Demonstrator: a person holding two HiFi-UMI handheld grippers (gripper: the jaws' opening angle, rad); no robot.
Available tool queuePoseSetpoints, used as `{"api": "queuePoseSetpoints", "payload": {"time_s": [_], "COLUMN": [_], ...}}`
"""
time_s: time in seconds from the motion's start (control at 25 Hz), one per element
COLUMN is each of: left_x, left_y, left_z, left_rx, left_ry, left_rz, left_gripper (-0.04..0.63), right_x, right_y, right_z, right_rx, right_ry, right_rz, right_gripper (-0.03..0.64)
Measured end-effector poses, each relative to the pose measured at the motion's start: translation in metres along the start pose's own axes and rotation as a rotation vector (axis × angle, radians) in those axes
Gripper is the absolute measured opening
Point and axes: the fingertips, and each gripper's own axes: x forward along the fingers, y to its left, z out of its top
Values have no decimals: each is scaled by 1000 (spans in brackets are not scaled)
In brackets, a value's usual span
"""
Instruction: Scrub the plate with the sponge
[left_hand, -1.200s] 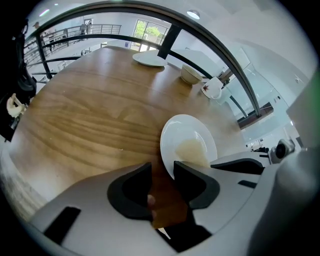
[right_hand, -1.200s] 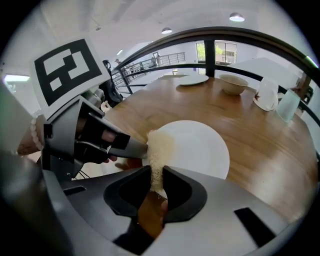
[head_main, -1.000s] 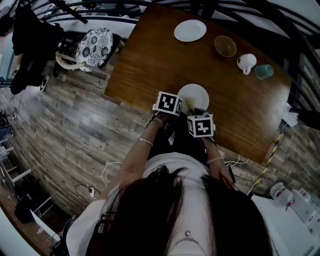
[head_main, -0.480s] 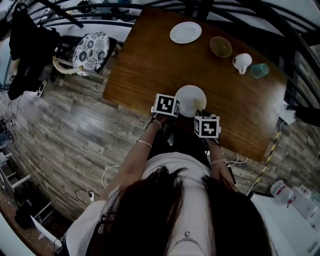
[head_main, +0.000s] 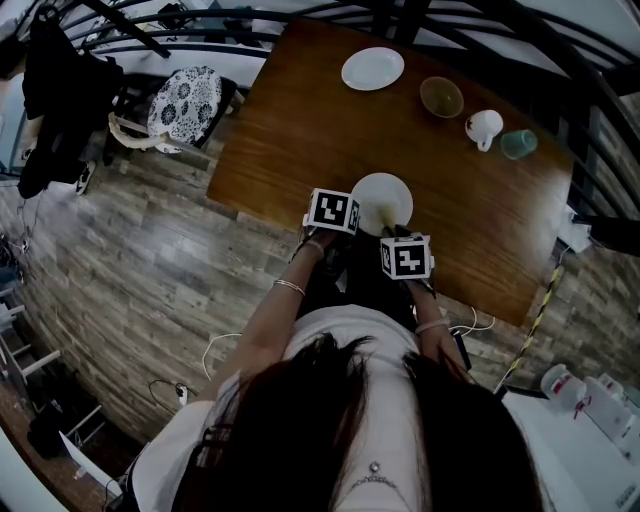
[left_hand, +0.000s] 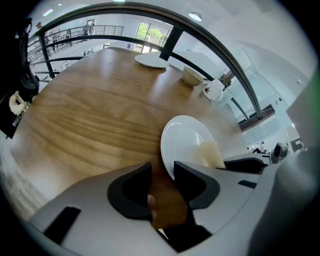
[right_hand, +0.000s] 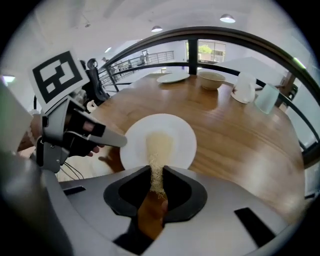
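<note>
A white plate (head_main: 383, 197) lies near the front edge of the wooden table (head_main: 300, 120). In the left gripper view the plate's (left_hand: 186, 140) near rim sits in the gap of my left gripper (left_hand: 162, 172), against the right jaw. The jaws stand apart, with wood showing between them. My right gripper (right_hand: 157, 177) is shut on a pale yellow mesh sponge (right_hand: 158, 155), whose far end rests on the middle of the plate (right_hand: 175, 130). The sponge (left_hand: 211, 153) also shows on the plate's right side in the left gripper view. Both marker cubes hover at the plate's near edge in the head view.
At the table's far side stand a second white plate (head_main: 372, 68), a tan bowl (head_main: 441, 96), a white mug (head_main: 485, 125) and a teal cup (head_main: 518, 143). A chair with a patterned cushion (head_main: 185, 100) stands left of the table on the plank floor.
My right gripper slid right along the plate's near side with the sponge, then came back left. The left gripper stayed at the plate's left rim.
</note>
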Motion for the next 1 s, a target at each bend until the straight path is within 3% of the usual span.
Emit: {"api": "queuePoseSetpoints", "payload": {"time_s": [0.12, 0.28, 0.48, 0.72, 0.88, 1.0], "left_x": [1, 2, 3, 2, 2, 2], "left_y": [1, 0, 0, 0, 0, -1], "left_z": [0, 2, 2, 3, 3, 1], "left_rx": [-1, -2, -11, -33, -33, -13], "left_ry": [0, 0, -1, -4, -6, 3], "left_rz": [3, 7, 7, 8, 13, 14], "left_gripper": [149, 149, 149, 149, 146, 146], "right_x": [-9, -14, -6, 7, 10, 7], "right_y": [-35, -56, -28, 30, 41, 20], "right_z": [-5, -6, -1, 6, 6, 4], "right_rx": [85, 120, 62, -79, -77, -28], "right_ry": [-10, -19, 0, 30, 48, 46], "right_rz": [-68, -108, -67, 59, 108, 72], "right_gripper": [91, 91, 91, 91, 91, 91]}}
